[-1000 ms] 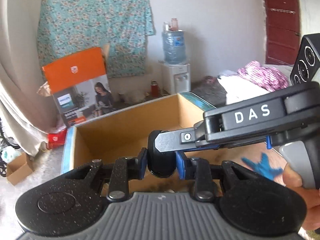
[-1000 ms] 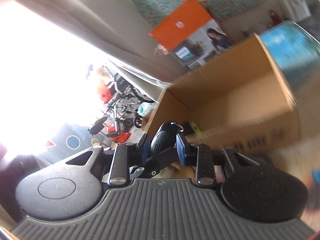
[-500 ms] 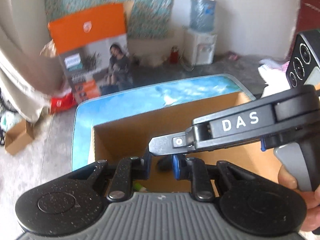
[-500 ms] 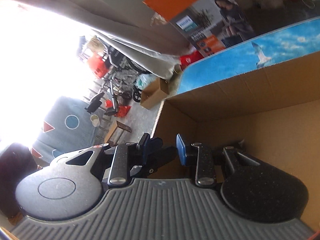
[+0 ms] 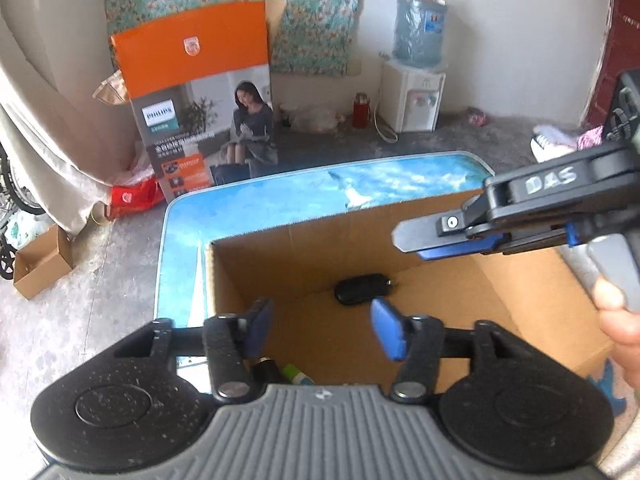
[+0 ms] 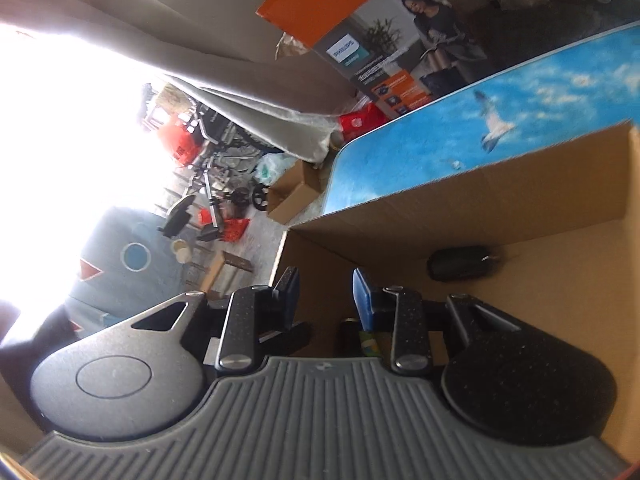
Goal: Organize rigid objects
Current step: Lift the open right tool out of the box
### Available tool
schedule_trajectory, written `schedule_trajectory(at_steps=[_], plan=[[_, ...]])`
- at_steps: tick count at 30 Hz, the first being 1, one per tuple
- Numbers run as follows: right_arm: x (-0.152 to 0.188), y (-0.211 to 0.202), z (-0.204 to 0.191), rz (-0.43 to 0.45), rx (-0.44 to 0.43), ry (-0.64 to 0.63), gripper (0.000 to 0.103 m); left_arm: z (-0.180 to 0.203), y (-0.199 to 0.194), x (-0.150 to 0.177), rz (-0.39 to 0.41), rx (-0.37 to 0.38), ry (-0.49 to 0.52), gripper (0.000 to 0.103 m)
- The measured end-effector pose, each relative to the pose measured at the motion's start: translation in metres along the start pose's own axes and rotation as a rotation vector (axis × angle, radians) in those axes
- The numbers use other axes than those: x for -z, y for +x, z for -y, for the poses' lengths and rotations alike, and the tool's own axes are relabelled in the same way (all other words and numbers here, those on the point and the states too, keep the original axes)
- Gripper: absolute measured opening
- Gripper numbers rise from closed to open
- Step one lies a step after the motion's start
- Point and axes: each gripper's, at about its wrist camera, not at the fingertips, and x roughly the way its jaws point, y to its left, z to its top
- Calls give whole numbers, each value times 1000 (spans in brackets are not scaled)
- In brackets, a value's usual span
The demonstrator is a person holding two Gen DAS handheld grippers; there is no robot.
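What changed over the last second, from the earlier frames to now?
Both grippers let go of the black key fob, which dropped to the floor of the cardboard box. The left gripper and right gripper now stand open and empty over the box. The box stays on the blue table.
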Motion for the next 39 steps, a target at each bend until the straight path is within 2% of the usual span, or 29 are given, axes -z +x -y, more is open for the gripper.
schedule_trajectory(at_steps=[2,6,9,12,18,22,25,29,32,35,39], plan=[[-2,2,5,-21,62,2,32,-2,-15,4,30,2,-21,69],[-7,30,27,-90,183,50,33,-14,-49,18,90,23,-106,88],[-12,52,44,-117,245,102,33,-25,-74,38,133,40,-170,96],[-21,71,49,-122,312,92,33,-32,-93,62,160,56,-192,101],[-30,112,52,-171,362,62,34,-43,-107,118,173,99,-225,102],[-26,127,44,-175,369,1,39,-49,-111,146,167,84,-240,102],[-24,131,36,-192,333,-14,40,-57,-115,159,175,79,-274,102],[-10,148,23,-268,285,-23,41,-63,-120,169,189,86,-316,102],[5,162,10,-319,280,-57,40,-66,-122,173,193,77,-335,102],[6,154,-7,-272,284,-109,40,-68,-124,175,198,72,-337,102],[-11,129,-10,-150,378,-124,40,-67,-125,180,213,60,-324,102]])
